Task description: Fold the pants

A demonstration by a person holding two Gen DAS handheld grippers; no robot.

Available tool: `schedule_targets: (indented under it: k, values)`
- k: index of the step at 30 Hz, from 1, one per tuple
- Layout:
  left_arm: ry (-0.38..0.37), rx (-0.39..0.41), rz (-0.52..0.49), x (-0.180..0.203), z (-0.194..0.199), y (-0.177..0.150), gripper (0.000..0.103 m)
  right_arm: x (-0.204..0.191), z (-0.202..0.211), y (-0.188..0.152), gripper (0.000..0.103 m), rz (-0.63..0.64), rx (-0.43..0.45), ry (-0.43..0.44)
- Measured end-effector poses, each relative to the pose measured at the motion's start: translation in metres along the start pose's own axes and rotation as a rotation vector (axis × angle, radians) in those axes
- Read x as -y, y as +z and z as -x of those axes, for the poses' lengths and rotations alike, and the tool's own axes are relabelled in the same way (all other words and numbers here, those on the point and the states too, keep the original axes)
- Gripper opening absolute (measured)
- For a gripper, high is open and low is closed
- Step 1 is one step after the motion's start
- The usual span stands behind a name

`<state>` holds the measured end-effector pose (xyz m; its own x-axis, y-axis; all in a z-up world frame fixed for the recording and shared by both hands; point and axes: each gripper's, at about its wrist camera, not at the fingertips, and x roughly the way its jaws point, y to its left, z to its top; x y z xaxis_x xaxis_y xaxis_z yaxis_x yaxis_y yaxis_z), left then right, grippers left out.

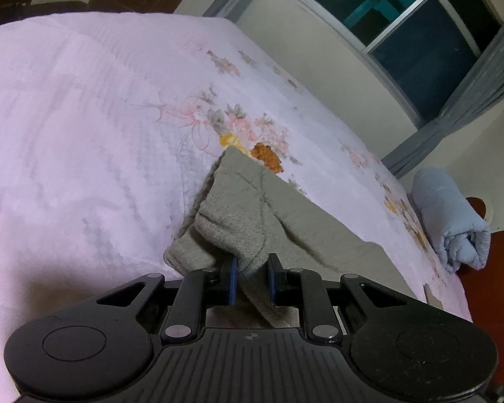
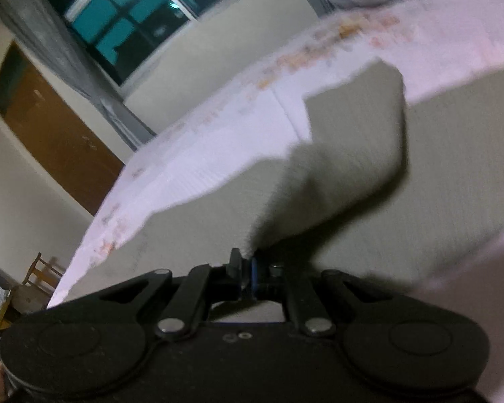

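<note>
Grey-beige pants (image 1: 252, 215) lie on a bed with a pink floral sheet (image 1: 84, 117). In the left wrist view my left gripper (image 1: 252, 280) has its blue pads partly closed on a bunched fold of the pants, with thick cloth between them. In the right wrist view, which is blurred, my right gripper (image 2: 247, 273) is shut on an edge of the pants (image 2: 346, 181) and holds that part lifted and curled over the flat rest of the garment.
A rolled light-blue blanket (image 1: 453, 221) lies at the bed's right edge beside a red-brown seat (image 1: 494, 275). A dark window with grey curtains (image 1: 420, 33) is behind the bed. A wooden door (image 2: 57, 134) and a wooden chair (image 2: 43, 272) stand by the wall.
</note>
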<state>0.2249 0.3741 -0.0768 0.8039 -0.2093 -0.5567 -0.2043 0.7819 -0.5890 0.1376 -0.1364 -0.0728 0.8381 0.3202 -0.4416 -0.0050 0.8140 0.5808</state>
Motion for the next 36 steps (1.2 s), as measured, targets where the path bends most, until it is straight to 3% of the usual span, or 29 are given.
schedule_targets:
  k: [2, 5, 9, 11, 13, 20, 23, 27, 30, 32, 33, 34, 36]
  values:
    - [0.037, -0.029, -0.011, -0.004, -0.006, -0.006, 0.018, -0.008, -0.007, 0.008, 0.0, 0.017, -0.002, -0.014]
    - [0.031, -0.025, 0.007, -0.007, -0.008, -0.007, 0.018, 0.008, -0.031, -0.006, 0.0, -0.033, -0.12, -0.098]
    - [0.028, 0.013, -0.044, 0.006, -0.001, -0.002, 0.018, 0.006, -0.018, -0.009, 0.0, -0.045, -0.075, -0.07]
    - [0.074, -0.02, -0.068, 0.007, -0.01, -0.004, 0.018, 0.003, -0.012, -0.011, 0.0, -0.023, -0.051, -0.063]
    - [0.079, -0.014, -0.068, 0.005, -0.014, -0.008, 0.018, 0.01, -0.021, -0.024, 0.0, -0.031, -0.115, -0.113]
    - [0.107, -0.011, -0.086, 0.01, -0.011, -0.009, 0.018, 0.009, -0.01, -0.013, 0.0, -0.048, -0.058, -0.096]
    - [0.102, -0.011, -0.058, 0.008, -0.012, -0.007, 0.018, 0.017, -0.016, -0.019, 0.0, -0.063, -0.099, -0.112]
    - [0.106, -0.019, -0.061, 0.007, -0.012, -0.007, 0.018, 0.005, 0.0, -0.011, 0.0, -0.06, -0.032, -0.074]
    - [0.1, -0.023, -0.045, 0.006, -0.013, -0.006, 0.019, 0.013, -0.02, -0.014, 0.0, -0.072, -0.107, -0.115]
    - [0.11, -0.02, -0.038, 0.007, -0.01, -0.006, 0.026, 0.018, -0.02, -0.009, 0.0, -0.112, -0.106, -0.1]
    - [0.128, -0.012, -0.044, 0.009, -0.008, -0.005, 0.047, 0.017, -0.014, -0.006, 0.009, -0.119, -0.089, -0.098]
    - [0.17, 0.005, -0.062, 0.013, -0.004, -0.005, 0.078, 0.016, -0.002, -0.002, 0.017, -0.119, -0.053, -0.113]
    - [0.238, 0.084, -0.116, 0.024, 0.011, -0.008, 0.095, 0.017, 0.019, 0.007, 0.017, -0.11, -0.005, -0.123]
